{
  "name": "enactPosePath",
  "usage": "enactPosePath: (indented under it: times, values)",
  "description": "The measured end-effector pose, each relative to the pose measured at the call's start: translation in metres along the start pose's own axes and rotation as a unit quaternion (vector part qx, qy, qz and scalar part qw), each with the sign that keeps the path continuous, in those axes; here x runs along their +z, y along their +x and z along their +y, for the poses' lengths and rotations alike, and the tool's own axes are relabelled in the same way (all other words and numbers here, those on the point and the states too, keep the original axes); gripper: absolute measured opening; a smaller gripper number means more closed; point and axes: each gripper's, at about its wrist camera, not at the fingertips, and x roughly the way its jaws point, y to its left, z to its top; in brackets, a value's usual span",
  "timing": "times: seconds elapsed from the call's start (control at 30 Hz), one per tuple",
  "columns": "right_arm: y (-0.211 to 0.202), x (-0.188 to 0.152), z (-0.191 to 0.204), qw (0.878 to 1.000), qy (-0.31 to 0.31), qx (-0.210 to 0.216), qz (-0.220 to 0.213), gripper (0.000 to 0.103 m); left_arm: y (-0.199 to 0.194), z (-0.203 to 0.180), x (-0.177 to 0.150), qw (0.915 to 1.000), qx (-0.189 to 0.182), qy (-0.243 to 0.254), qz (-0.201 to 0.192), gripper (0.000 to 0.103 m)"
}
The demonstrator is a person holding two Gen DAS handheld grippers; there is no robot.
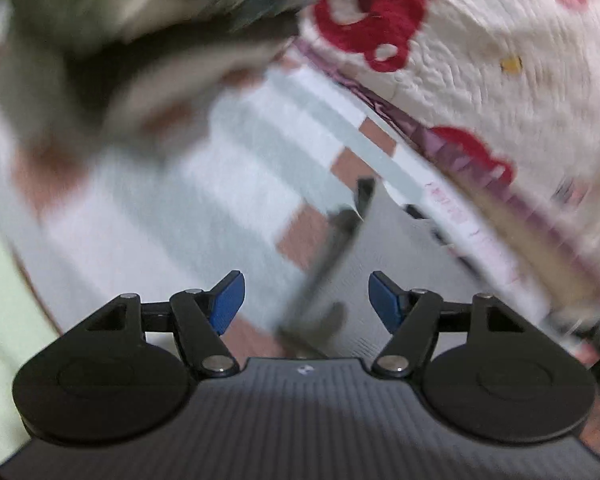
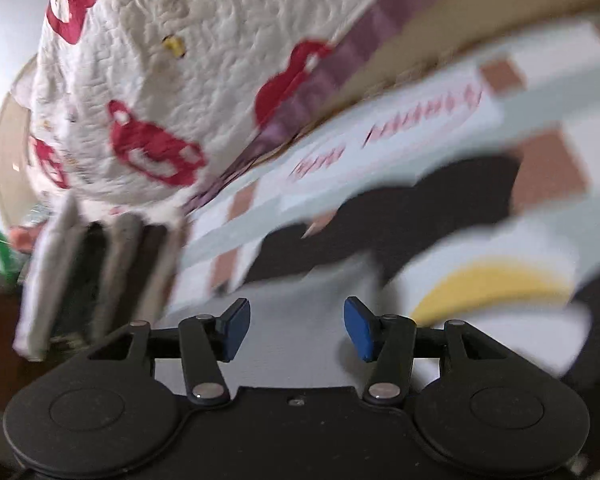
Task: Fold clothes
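Both views are motion-blurred. My left gripper (image 1: 306, 300) is open and empty above a bed sheet (image 1: 204, 200) with pale green stripes and brown squares. A dark grey garment (image 1: 112, 60) lies blurred at the upper left of the left wrist view. A white cloth with a dark edge (image 1: 380, 280) lies just beyond the left fingers. My right gripper (image 2: 296, 328) is open and empty. Just ahead of it lies a black and white garment with a yellow shape (image 2: 480, 280) on the same sheet (image 2: 380, 140).
A white quilted blanket with red patterns (image 1: 480, 60) is heaped to the right in the left wrist view and shows at the upper left in the right wrist view (image 2: 172, 80). Grey slatted objects (image 2: 96, 272) stand at the bed's left edge.
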Motion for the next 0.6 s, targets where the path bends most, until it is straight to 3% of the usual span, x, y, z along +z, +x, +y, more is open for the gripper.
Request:
enactPosePath:
  times: [0.07,0.13,0.27,0.37,0.47,0.53,0.6]
  values:
    - [-0.005,-0.027,-0.005,0.998,0.053,0.022,0.018,0.058,-0.001,0.018,-0.010,0.9955,-0.046,-0.081,0.019,0.066]
    - [-0.012,-0.055,-0.012,0.994,0.103,0.034,0.026,0.058,0.008,0.022,-0.019,0.9897,-0.068,-0.121,0.035,0.066]
    - [-0.011,-0.104,-0.029,0.987,0.153,0.015,0.047,0.058,0.025,0.004,-0.028,0.9950,-0.040,-0.084,0.034,0.066]
    - [0.001,-0.121,-0.040,0.982,0.183,-0.007,0.038,0.058,0.032,-0.001,-0.027,0.9984,-0.004,-0.057,-0.001,0.068]
    - [0.012,-0.126,-0.038,0.975,0.220,0.010,0.028,0.057,0.034,-0.002,-0.023,0.9990,0.017,-0.008,-0.040,0.066]
    - [0.016,-0.131,-0.036,0.970,0.243,0.005,-0.023,0.056,0.037,-0.007,-0.022,0.9979,0.029,0.022,-0.054,0.066]
    - [0.018,-0.140,-0.036,0.957,0.275,0.004,-0.092,0.055,0.041,-0.010,-0.019,0.9971,0.034,0.028,-0.062,0.060]
